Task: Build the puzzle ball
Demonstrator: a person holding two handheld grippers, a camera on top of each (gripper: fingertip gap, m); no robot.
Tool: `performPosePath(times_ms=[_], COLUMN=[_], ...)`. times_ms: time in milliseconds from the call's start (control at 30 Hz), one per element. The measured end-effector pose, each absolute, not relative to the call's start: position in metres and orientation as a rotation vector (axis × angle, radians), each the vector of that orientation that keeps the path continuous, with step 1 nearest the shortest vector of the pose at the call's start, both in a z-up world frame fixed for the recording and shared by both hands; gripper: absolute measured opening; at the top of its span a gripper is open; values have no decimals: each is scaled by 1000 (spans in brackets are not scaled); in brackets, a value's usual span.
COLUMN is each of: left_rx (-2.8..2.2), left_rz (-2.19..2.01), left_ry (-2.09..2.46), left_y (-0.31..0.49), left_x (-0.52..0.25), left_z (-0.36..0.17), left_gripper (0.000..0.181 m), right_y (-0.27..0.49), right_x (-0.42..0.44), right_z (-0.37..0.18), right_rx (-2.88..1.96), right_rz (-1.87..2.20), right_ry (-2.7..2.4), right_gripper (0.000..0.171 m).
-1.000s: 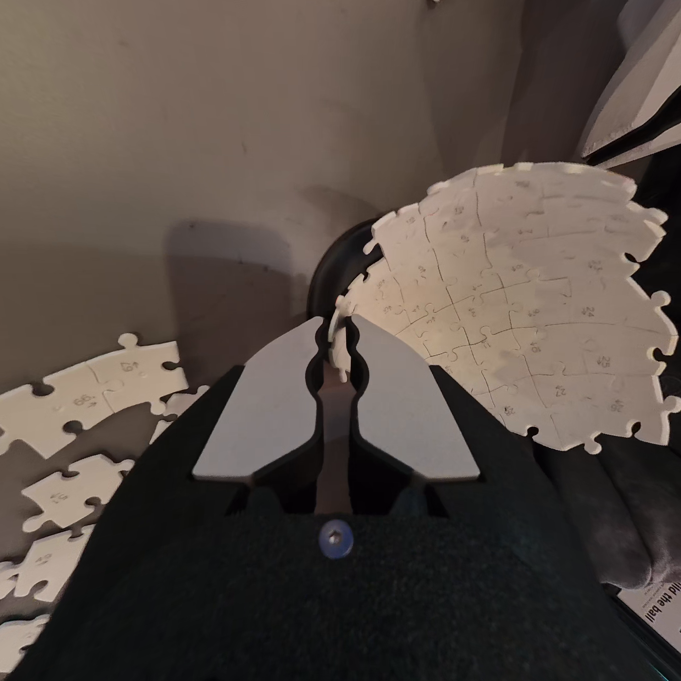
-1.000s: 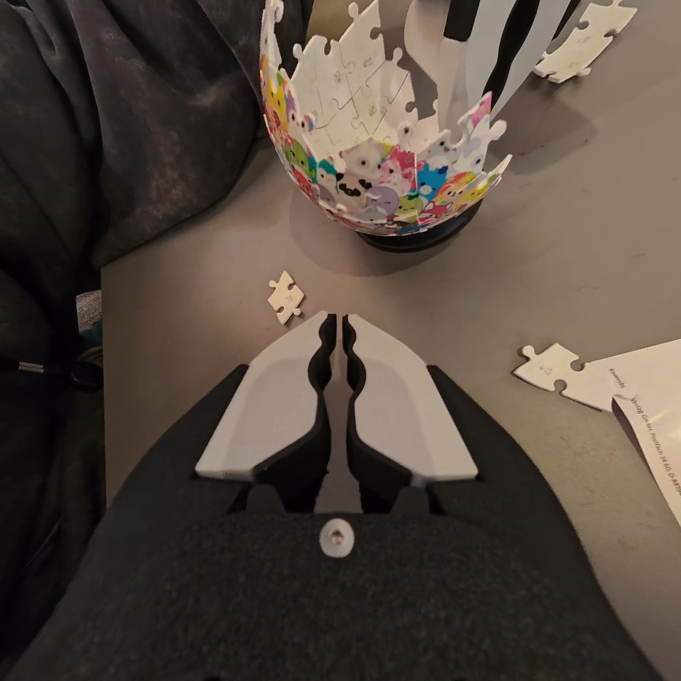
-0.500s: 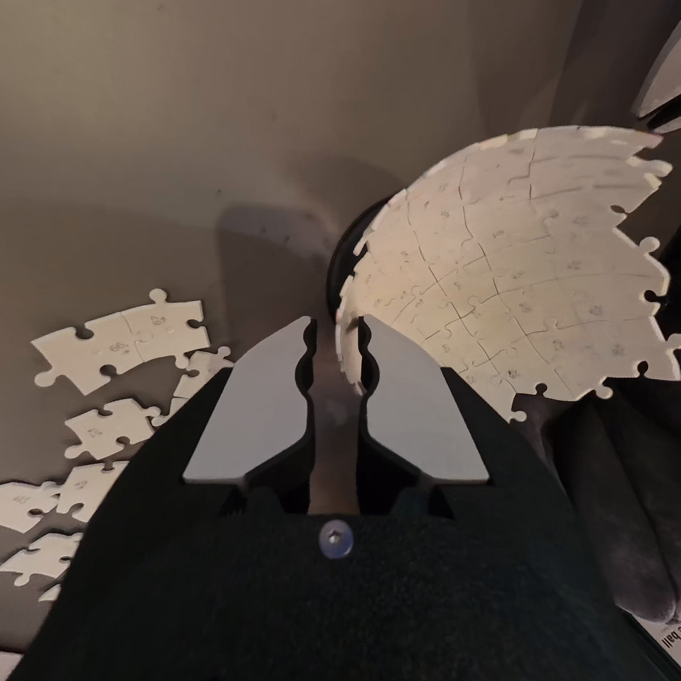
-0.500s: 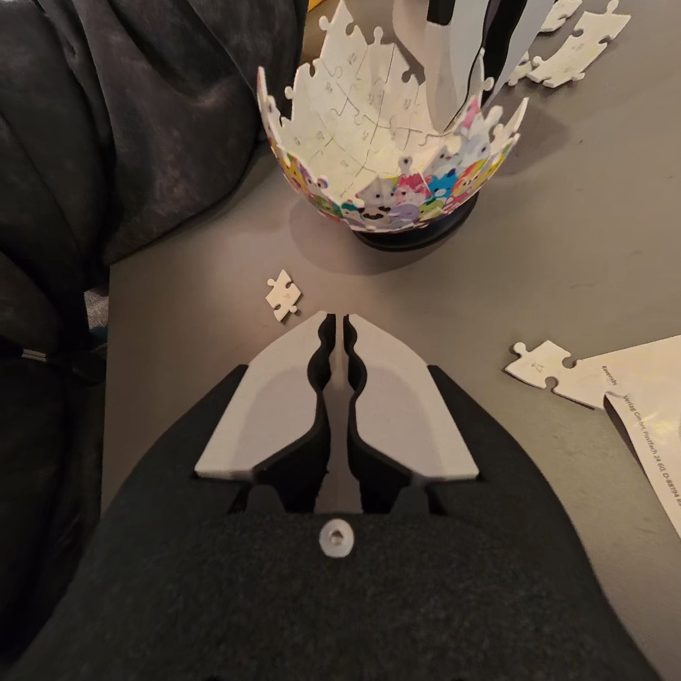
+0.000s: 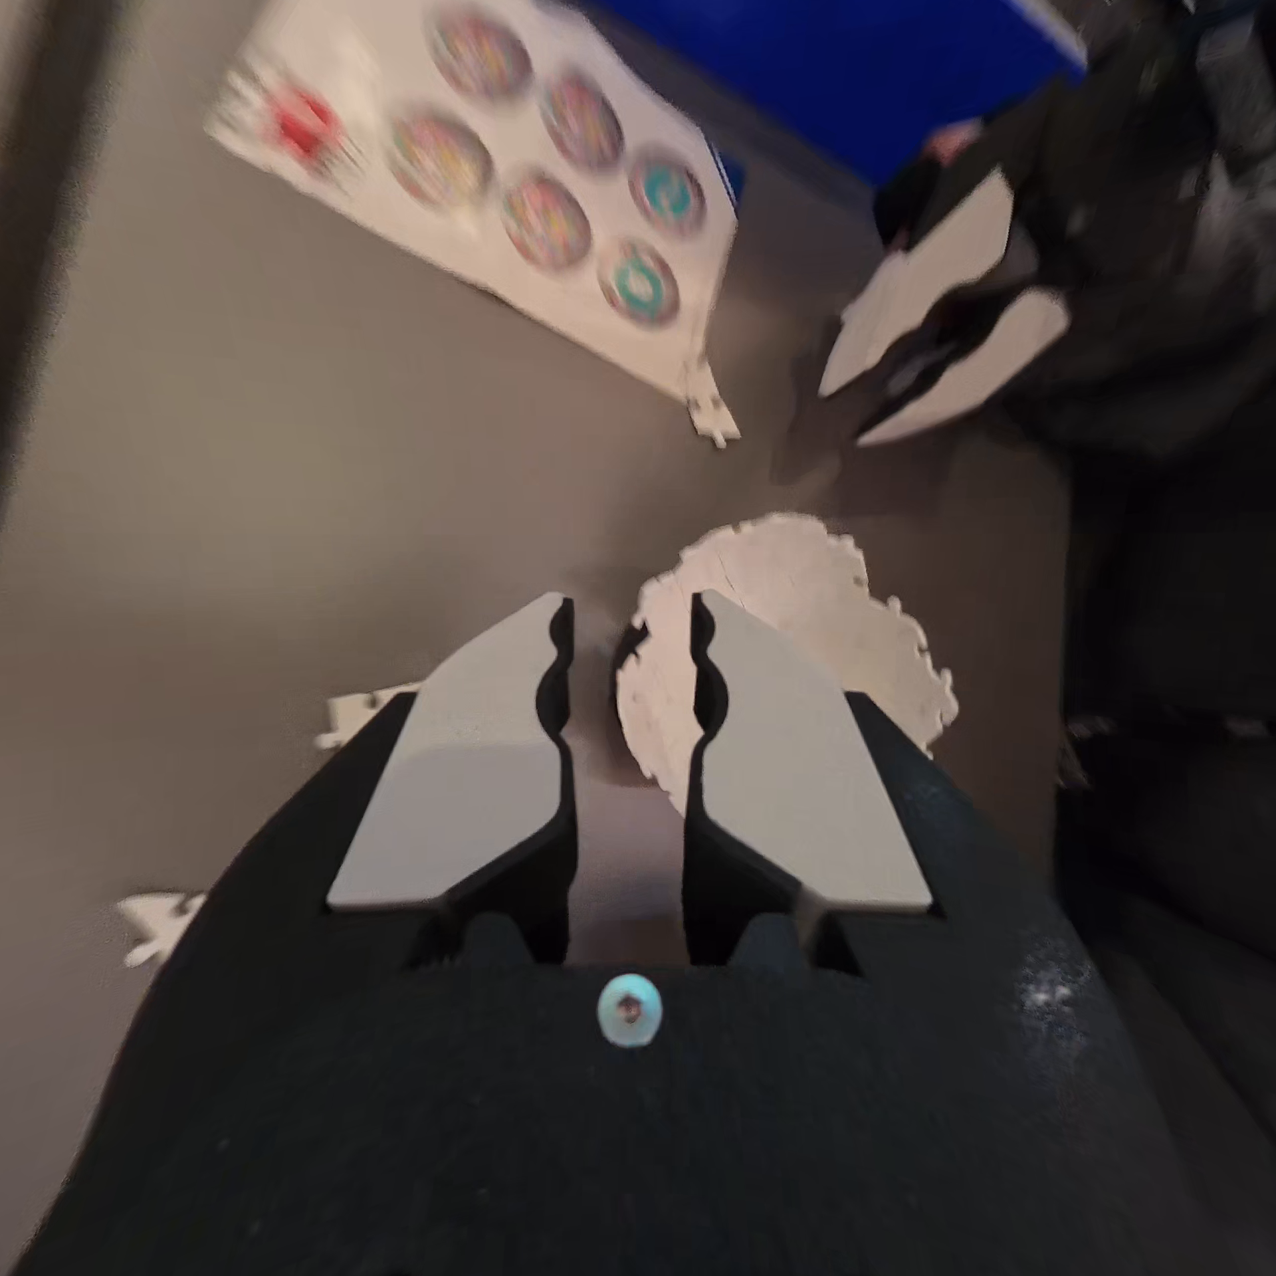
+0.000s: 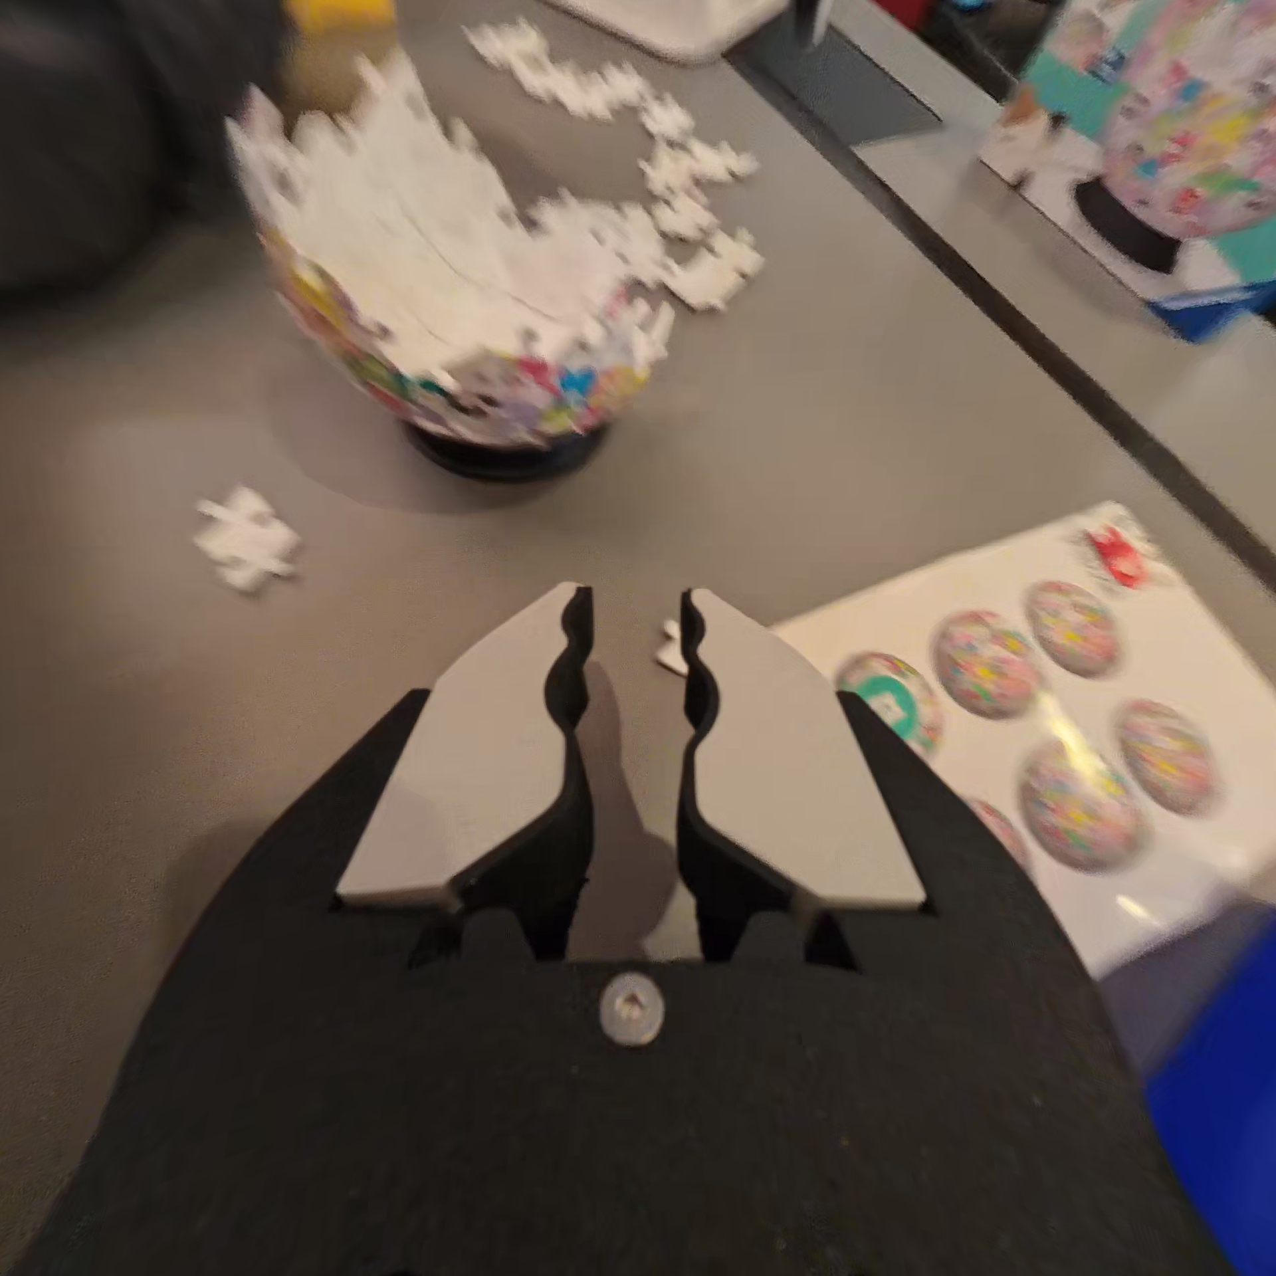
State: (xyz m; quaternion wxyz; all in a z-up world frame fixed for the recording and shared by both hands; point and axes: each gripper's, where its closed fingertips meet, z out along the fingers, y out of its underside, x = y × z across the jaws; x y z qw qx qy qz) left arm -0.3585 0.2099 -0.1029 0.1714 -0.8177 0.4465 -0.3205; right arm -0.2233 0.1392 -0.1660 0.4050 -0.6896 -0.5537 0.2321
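The left gripper (image 5: 632, 614) has let go of the ball's rim and pulled back, and its jaws now stand apart with nothing between them; the right gripper (image 6: 636, 607) has also parted its jaws and swung toward the instruction sheet (image 6: 1036, 690). Both views are smeared by motion, so fine detail is lost

Left to right in the right wrist view: a single loose piece (image 6: 245, 538) lies apart on the grey table (image 6: 138, 621); the half-built ball (image 6: 449, 276) sits upright in its dark stand (image 6: 511, 456), open bowl upward, ragged rim all round; a scatter of spare pieces (image 6: 690, 200) lies just behind it; a small piece (image 6: 670, 642) pokes out beside the right finger, at the sheet's corner

That small piece looks like the next pick. Best to come down with jaws straddling its flat edges, and pinch lightly so it does not skid

Open table lies between ball and sheet, room enough to work. The dark table edge (image 6: 1036, 345) runs diagonally at right, with the puzzle box (image 6: 1139, 138) beyond; keep clear of the fragile rim
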Motion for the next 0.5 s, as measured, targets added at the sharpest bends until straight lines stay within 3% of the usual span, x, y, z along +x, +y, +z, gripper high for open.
performPosePath(times_ms=[167, 300, 500], left_rx=[-2187, -2049, -1994], left_rz=[-563, -630, -650], left_ry=[943, 819, 871], left_y=[216, 170, 92], left_x=[-378, -366, -341], left_z=[-46, -6, -16], left_gripper=[39, 39, 38], right_y=[150, 154, 156], right_x=[-208, -206, -216], right_z=[-192, -207, -209], right_rx=[-1932, -1978, -2066], right_rz=[362, 333, 469], right_ry=[-1336, -1332, -1286], right_gripper=[40, 24, 25])
